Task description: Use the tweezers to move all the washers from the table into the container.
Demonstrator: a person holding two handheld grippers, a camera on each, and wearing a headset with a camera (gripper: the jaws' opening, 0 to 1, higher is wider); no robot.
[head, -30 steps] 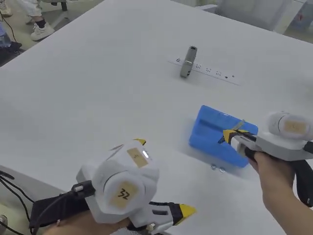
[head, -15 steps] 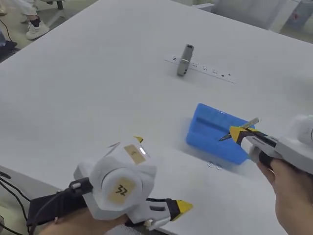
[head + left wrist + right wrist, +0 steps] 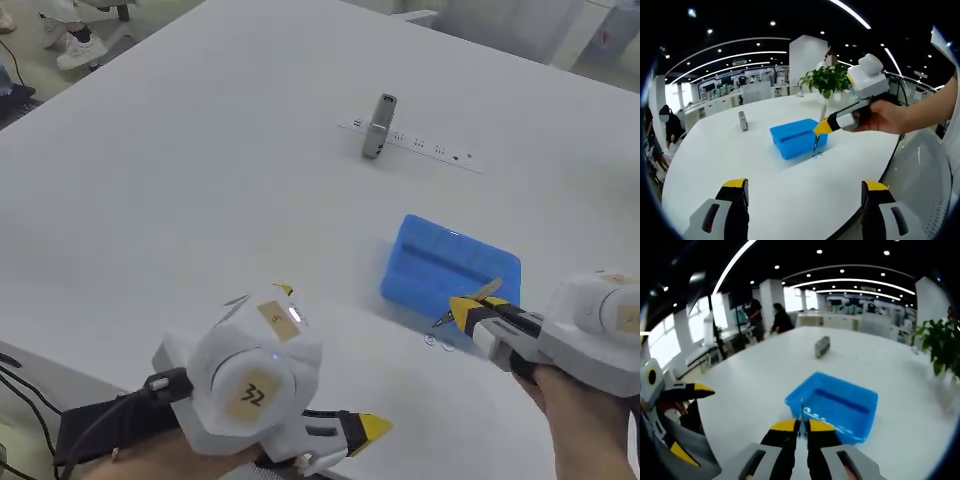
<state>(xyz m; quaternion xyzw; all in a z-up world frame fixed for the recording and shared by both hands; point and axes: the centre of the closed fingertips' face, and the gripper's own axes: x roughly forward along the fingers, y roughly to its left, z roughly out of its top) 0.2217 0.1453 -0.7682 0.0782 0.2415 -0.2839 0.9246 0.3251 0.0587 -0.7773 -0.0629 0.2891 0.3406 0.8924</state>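
Tweezers (image 3: pixel 489 290) are clamped in the closed right gripper (image 3: pixel 468 308), tips near washers (image 3: pixel 438 342) lying on the table (image 3: pixel 200 180) just beside the container (image 3: pixel 420 297); the left gripper (image 3: pixel 805 185) is spread wide, empty. A washer could be flicked away if pinched off-centre

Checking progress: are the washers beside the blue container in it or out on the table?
Out. Two washers lie on the table beside the blue container's near wall, near the tweezers tip.
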